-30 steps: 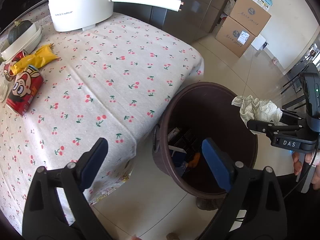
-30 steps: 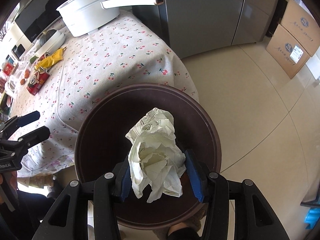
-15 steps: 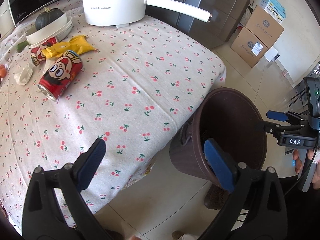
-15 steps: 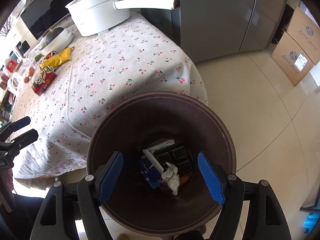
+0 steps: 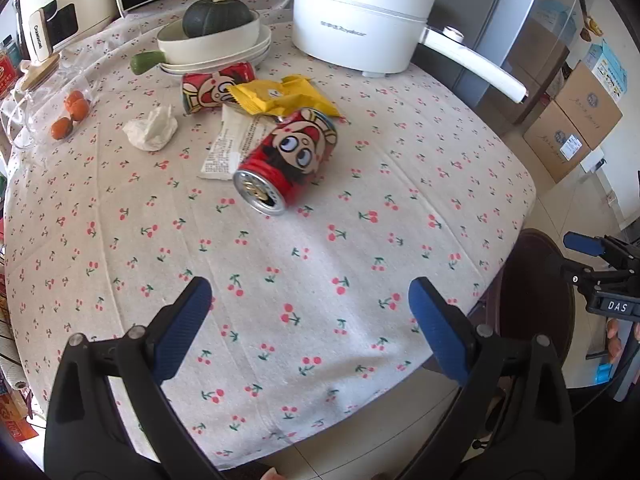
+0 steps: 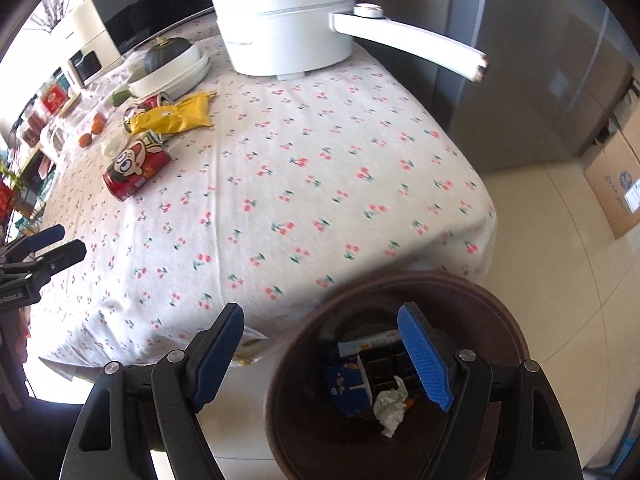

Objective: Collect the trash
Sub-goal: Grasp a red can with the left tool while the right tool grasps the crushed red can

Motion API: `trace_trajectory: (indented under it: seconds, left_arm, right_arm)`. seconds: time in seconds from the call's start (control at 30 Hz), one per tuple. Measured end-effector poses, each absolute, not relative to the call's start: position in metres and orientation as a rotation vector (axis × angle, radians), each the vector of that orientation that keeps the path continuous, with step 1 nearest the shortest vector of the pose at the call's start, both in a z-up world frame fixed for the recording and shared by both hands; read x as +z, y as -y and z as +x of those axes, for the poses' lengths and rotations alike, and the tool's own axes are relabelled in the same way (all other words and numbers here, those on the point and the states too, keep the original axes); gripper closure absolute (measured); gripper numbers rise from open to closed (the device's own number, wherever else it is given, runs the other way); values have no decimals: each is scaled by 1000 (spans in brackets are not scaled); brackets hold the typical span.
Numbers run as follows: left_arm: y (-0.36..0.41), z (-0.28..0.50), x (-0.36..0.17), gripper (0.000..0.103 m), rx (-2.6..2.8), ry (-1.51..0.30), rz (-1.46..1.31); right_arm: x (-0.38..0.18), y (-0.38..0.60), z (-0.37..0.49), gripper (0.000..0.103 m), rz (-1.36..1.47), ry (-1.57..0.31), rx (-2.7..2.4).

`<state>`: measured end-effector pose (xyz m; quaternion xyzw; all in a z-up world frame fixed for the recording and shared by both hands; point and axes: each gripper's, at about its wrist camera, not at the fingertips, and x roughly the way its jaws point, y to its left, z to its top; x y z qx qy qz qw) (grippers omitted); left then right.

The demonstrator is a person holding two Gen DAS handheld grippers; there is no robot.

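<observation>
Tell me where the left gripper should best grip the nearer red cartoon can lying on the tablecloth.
Probably across the can's round body, mid-length, coming from above. It lies on its side with the silver end toward the left gripper, so the curved sides are free. The yellow wrapper and paper slip crowd its far end; stay nearer the silver end.

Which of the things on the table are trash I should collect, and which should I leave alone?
Trash to collect: near red can, far red can, yellow wrapper, printed paper slip, crumpled tissue; all go in the brown bin.

Leave alone: white pot, squash in its dish, oranges.
</observation>
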<state>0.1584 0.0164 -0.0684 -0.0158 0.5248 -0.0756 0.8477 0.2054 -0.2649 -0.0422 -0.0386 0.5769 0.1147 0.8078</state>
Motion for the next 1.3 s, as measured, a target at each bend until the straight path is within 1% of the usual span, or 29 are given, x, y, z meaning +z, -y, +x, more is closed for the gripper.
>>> trace_trajectory:
  seconds: [0.1,0.27,0.43,0.53,0.57,0.6,0.63,0.8,1.03,1.17,1.3]
  left_arm:
    - [-25,177,-71,4,-143,-1098,-34]
    - [-22,212,-77,5,-169,-1063,45]
    - [-16,251,-93,15,-242,-1104,67]
    - [-10,262,-101,27,-308,-1149,50]
    - [-9,263,-103,39,-306,-1159,51]
    - [-9,262,-104,47,-313,-1171,41]
    - [-10,259,-103,48,-316,-1177,25]
    - [-41,232,-90,49,-258,-1170,-42]
    - [-127,194,-71,49,-80,-1125,-201]
    - [-179,185,-75,49,36,-1104,-289]
    - [-212,183,-84,49,116,-1093,-361]
  right_arm:
    - [-42,232,226,22,-115,-1222,295]
    - [-51,197,254,22,-134,-1233,346]
    - [-62,190,271,22,-167,-1255,321]
    - [-73,194,278,22,-185,-1286,304]
    - [-76,195,281,22,-194,-1293,291]
    - [-79,196,285,22,-197,-1300,277]
    - [-81,197,288,22,-193,-1308,270]
    - [-79,186,309,22,-180,-1325,256]
    - [-54,120,337,22,-158,-1293,330]
    - [-45,71,349,22,-153,-1272,381]
    - [-48,24,362,22,-178,-1268,395]
